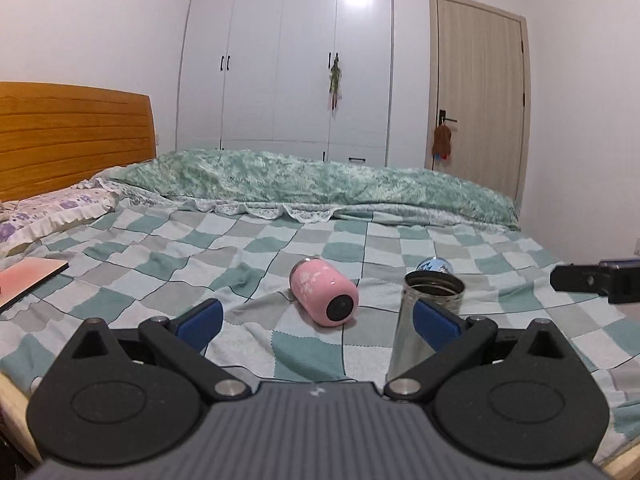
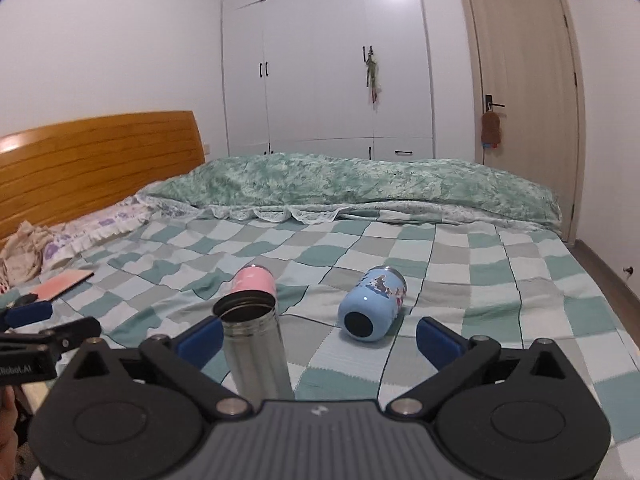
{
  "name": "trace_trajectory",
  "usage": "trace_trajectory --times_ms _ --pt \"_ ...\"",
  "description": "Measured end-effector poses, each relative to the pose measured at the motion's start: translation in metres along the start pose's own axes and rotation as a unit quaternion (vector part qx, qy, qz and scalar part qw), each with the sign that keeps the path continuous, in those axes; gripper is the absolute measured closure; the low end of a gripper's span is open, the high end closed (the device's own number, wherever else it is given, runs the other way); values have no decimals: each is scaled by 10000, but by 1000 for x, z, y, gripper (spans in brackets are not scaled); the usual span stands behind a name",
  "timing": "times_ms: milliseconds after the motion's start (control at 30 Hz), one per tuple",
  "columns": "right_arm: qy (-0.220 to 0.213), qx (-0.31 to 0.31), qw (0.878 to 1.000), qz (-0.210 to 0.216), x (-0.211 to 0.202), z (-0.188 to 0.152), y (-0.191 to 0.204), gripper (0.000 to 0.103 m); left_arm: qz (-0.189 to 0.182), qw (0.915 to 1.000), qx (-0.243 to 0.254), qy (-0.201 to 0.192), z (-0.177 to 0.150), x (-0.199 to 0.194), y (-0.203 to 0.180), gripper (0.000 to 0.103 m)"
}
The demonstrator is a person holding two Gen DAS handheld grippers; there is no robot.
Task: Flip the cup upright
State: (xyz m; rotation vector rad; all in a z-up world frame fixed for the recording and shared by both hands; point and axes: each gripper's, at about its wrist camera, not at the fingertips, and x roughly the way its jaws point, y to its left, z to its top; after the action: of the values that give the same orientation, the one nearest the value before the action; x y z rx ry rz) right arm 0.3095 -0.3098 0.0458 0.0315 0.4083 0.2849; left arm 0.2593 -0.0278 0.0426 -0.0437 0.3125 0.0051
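Both grippers hang wide apart w/ nothing held: left gripper [image 1: 318, 322] faces the pink cup [image 1: 323, 293] lying on its side, right gripper [image 2: 320, 338] faces the blue cup [image 2: 372, 303], also on its side; a steel tumbler [image 2: 256, 344] stands upright btwn them, just beside the right one's left finger. Likely risks: round cups rolling off-line on the soft checked blanket [image 2: 500, 280]; a finger clipping the tumbler & toppling it; a righted cup tipping on the wrinkles.

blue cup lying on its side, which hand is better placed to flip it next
Right. The light blue patterned cup lies just ahead of the open right hand-held gripper, roughly between its fingers. From the left hand-held gripper, the upright steel cup mostly hides it.
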Motion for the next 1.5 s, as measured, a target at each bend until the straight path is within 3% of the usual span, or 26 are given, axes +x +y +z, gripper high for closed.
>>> trace_trajectory --times_ms 300,600,700,800,867,1000,1167,1300,1400,1500 --pt "-72 -90 9999 105 -50 -27 21 0 2 9999 76 -129 -13 -49 -4 0" --pt "-234 -337 9989 242 -109 -61 63 0 274 9989 203 -320 -36 -116 9 0" --pt "-167 -535 9983 185 -123 -78 80 0 131 9990 78 -416 -48 -135 19 0" --pt "-222 -690 9973 152 -141 -98 96 0 -58 9997 -232 65 -54 -139 22 0" --pt "-304 -789 9961 240 -154 -109 104 0 -300 9991 -293 59 -62 -148 22 0" --pt "-304 -598 9968 443 -172 -124 107 0 -52 9996 -109 -256 -76 -168 18 0" --pt "-359 -635 9970 264 -196 -139 111 0 310 9978 206 -550 -84 -195 20 0" --pt "-461 -218 9984 261 -221 -150 108 0 324 9981 118 -518 -95 -223 23 0" --pt "-732 220 9968 234 -243 -163 108 0 286 9970 -333 -641 -104 -237 23 0" --pt "-876 -27 9961 43 -249 -167 115 0 201 9980 -220 -550 -104 -237 17 0"
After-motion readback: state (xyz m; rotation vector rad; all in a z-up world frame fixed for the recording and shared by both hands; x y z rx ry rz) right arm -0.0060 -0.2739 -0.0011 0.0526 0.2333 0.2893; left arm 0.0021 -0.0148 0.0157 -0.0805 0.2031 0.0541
